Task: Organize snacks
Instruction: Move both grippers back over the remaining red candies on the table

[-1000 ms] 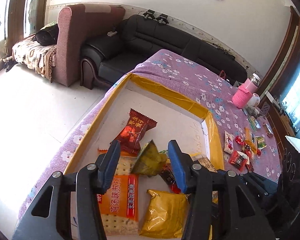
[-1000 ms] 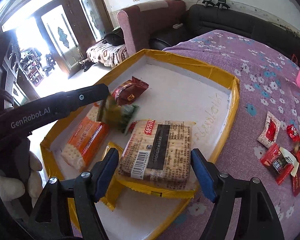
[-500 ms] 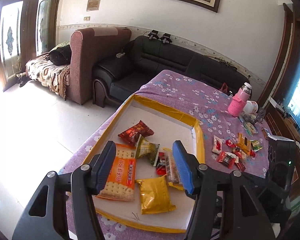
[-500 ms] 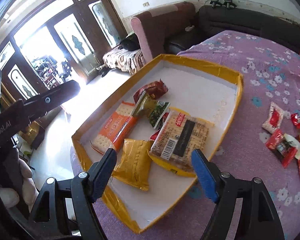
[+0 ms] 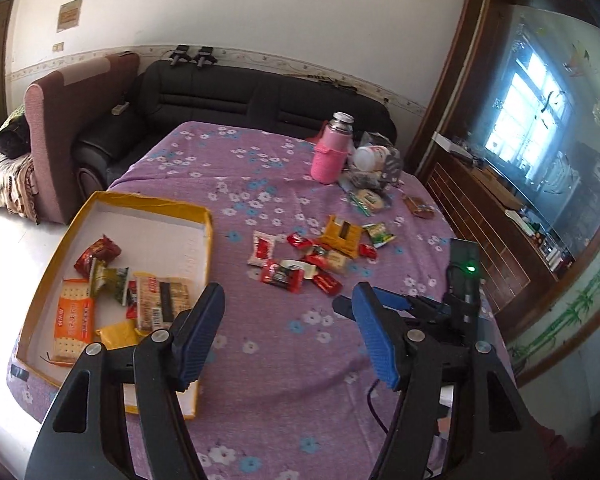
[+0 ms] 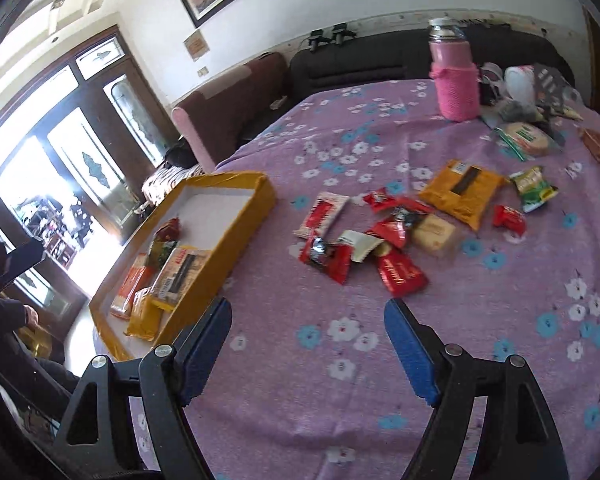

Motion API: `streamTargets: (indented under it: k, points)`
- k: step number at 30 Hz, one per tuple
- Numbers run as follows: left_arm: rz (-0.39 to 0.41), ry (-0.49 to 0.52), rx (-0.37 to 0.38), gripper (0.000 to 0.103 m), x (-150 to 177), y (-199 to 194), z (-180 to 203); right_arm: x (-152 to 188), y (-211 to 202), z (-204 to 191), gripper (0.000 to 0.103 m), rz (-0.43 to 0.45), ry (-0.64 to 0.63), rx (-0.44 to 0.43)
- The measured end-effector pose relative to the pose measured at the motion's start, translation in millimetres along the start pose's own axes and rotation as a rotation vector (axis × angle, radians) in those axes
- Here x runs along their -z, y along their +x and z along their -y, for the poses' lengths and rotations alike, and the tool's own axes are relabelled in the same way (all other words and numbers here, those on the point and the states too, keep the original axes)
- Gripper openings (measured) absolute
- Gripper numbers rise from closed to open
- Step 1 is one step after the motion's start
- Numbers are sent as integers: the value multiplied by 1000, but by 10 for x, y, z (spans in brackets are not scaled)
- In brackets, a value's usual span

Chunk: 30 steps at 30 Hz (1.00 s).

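A yellow-rimmed tray [image 5: 208,236] [image 6: 260,200] sits at the left of the purple flowered table and holds an orange cracker pack [image 5: 74,320], a biscuit pack [image 5: 162,300], a red packet [image 5: 98,254], a green packet [image 5: 110,280] and a yellow packet [image 5: 118,334]. Several loose snacks [image 5: 312,256] [image 6: 380,240] lie on the cloth mid-table, among them a flat yellow pack [image 6: 460,190]. My left gripper [image 5: 288,296] hovers over bare cloth short of that pile, its jaws opening with nothing between them. My right gripper [image 6: 308,312] is open and empty, also short of the pile.
A pink bottle [image 5: 330,152] [image 6: 456,80] and a heap of bags [image 5: 374,168] stand at the table's far side. Sofas [image 5: 260,100] lie beyond, and a wooden cabinet [image 5: 480,216] runs along the right. A dark sleeve [image 6: 4,320] shows at the left edge.
The left gripper let go of the green packet, which now lies in the tray, and its jaws widened. Both grippers drew back from the tray and swung right toward the loose snacks.
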<state>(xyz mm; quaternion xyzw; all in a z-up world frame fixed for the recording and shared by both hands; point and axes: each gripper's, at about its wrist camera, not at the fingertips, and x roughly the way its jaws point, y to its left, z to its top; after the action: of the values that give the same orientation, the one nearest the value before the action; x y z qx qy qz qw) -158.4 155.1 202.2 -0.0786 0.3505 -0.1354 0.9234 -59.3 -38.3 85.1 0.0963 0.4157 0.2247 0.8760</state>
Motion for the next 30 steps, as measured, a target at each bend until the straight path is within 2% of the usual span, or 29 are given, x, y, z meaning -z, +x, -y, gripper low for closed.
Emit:
streamTargets:
  k: [2, 5, 9, 11, 14, 16, 20, 25, 30]
  points:
    - [-6, 53, 68, 66, -50, -156, 346, -5, -94, 218, 80, 14, 55, 9]
    - [-12, 157, 207, 73, -87, -464, 954, 2, -282, 425, 80, 45, 91, 31]
    - [-69, 271, 379, 73, -122, -746, 1639, 58, -455, 573, 80, 52, 101, 79]
    - [-92, 312, 421, 73, -103, -805, 1825, 92, -501, 654, 80, 46, 107, 104]
    - [-118, 337, 430, 73, -73, -784, 1897, 116, -523, 792, 80, 37, 129, 138]
    - [-135, 311, 434, 73, -97, -721, 1825, 120, -519, 883, 81, 36, 153, 147]
    - [-119, 258, 380, 73, -165, -536, 1515, 69, -479, 930, 81, 40, 169, 140]
    - [-148, 36, 248, 73, -293, 124, 571, -26, -418, 1011, 81, 62, 176, 129]
    - [-200, -152, 117, 73, -138, 880, -252, -82, -103, 1130, 82, 13, 225, 92]
